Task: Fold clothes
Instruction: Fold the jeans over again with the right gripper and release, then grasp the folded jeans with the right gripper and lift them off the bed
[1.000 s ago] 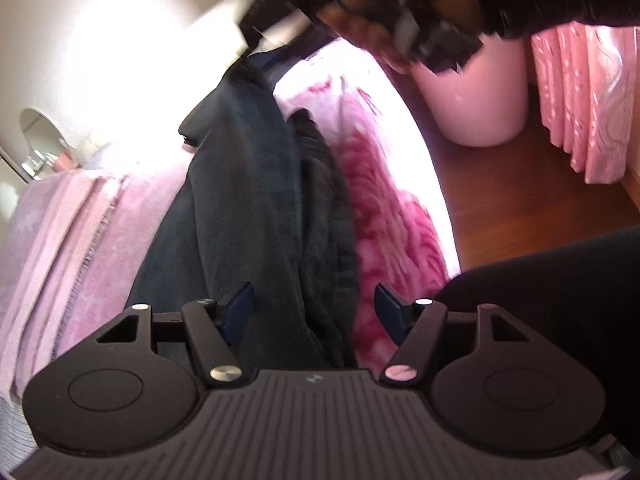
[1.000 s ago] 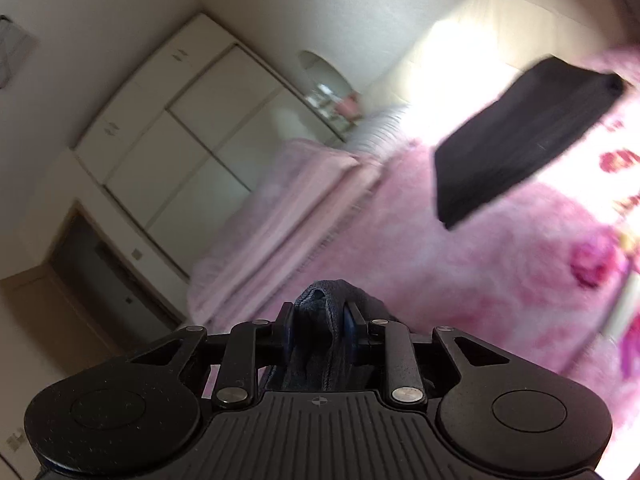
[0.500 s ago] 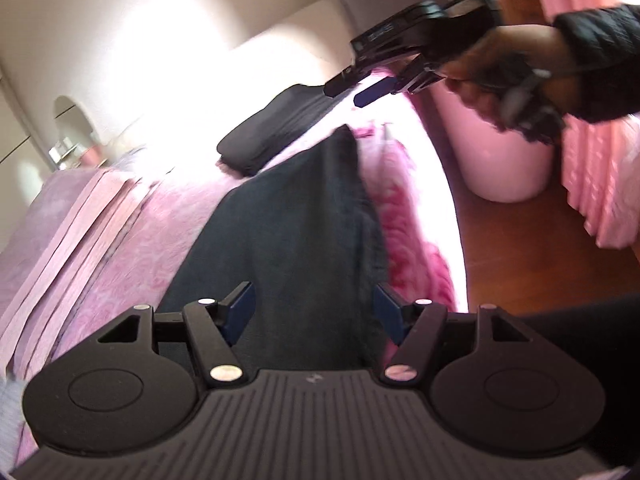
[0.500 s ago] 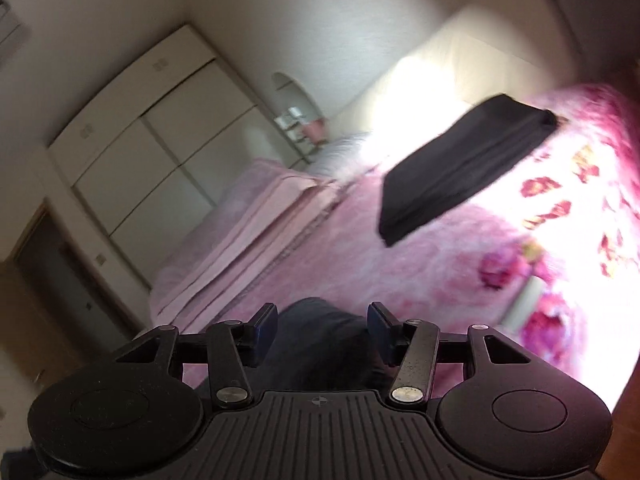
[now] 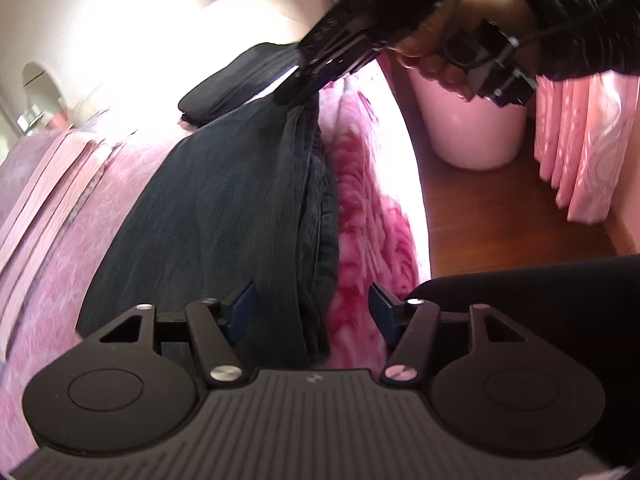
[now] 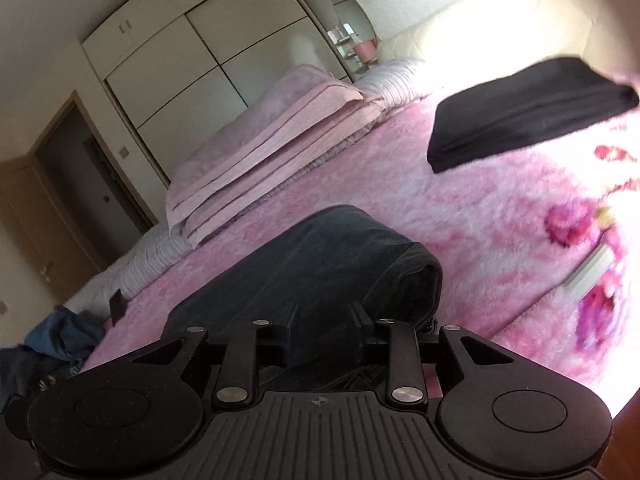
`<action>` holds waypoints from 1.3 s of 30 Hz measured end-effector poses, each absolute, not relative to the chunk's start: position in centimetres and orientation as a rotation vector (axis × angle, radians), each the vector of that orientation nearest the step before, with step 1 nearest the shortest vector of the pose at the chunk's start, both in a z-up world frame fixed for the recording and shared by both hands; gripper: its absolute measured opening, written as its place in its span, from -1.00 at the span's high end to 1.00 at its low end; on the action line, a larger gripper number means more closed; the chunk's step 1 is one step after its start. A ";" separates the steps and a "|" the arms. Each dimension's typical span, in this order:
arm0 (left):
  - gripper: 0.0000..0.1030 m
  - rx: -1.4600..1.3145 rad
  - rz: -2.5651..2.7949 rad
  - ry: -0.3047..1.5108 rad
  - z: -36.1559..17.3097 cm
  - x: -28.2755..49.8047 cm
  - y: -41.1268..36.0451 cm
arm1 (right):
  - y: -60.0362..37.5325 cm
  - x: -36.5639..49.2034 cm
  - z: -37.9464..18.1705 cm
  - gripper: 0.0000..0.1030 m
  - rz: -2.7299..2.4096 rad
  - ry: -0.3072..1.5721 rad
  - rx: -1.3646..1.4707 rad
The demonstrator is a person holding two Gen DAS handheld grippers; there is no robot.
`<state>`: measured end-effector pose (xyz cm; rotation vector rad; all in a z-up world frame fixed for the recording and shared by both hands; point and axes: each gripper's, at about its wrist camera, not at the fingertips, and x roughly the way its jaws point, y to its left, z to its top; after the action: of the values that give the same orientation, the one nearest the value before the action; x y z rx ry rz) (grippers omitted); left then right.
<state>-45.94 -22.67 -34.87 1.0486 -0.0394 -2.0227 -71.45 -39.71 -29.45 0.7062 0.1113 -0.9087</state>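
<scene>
A: Where are the dark jeans (image 5: 224,216) you're folding?

B: They lie lengthwise on your pink fluffy blanket (image 6: 460,216), folded edge toward the bed's side, near the wooden floor (image 5: 500,208).

A: And your right gripper (image 6: 324,324)?

B: Your jaws are drawn in narrow and pinch a fold of the jeans between the fingertips; the left wrist view shows that gripper (image 5: 304,84) down at the far end of the denim.

A: Your left gripper (image 5: 312,308)?

B: Its jaws stand wide, gripping nothing, poised over the near end of the jeans.

A: Anything else on the bed?

B: A folded black garment (image 6: 528,108) lies beyond, well apart from the jeans, and stacked pink bedding (image 6: 272,140) sits alongside.
</scene>
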 end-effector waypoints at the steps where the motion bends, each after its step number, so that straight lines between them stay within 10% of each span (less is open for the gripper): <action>1: -0.06 1.042 -2.020 -0.021 -34.8 -45.6 -22.3 | -38.9 -70.9 -28.6 0.42 -0.881 0.102 0.692; 18: -0.21 0.987 -1.913 -0.118 -32.9 -43.8 -22.1 | -35.3 -63.8 -29.9 0.38 -0.645 0.289 0.691; 22: -0.25 1.013 -1.937 -0.217 -33.8 -46.7 -22.3 | -34.6 -65.3 -26.9 -0.58 -0.778 0.417 0.322; 31: -0.25 1.057 -1.930 -0.213 -35.8 -47.8 -24.4 | -35.0 -61.9 -31.5 -0.59 -0.660 1.053 -0.696; 39: -0.25 1.043 -1.922 -0.199 -36.1 -47.3 -24.2 | -38.5 -59.5 -36.7 -0.58 -0.469 1.176 -0.998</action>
<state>-47.35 -24.18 -36.05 1.0431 -0.1991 -1.9219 -59.52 -38.54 -36.69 -0.9983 1.1764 -0.4690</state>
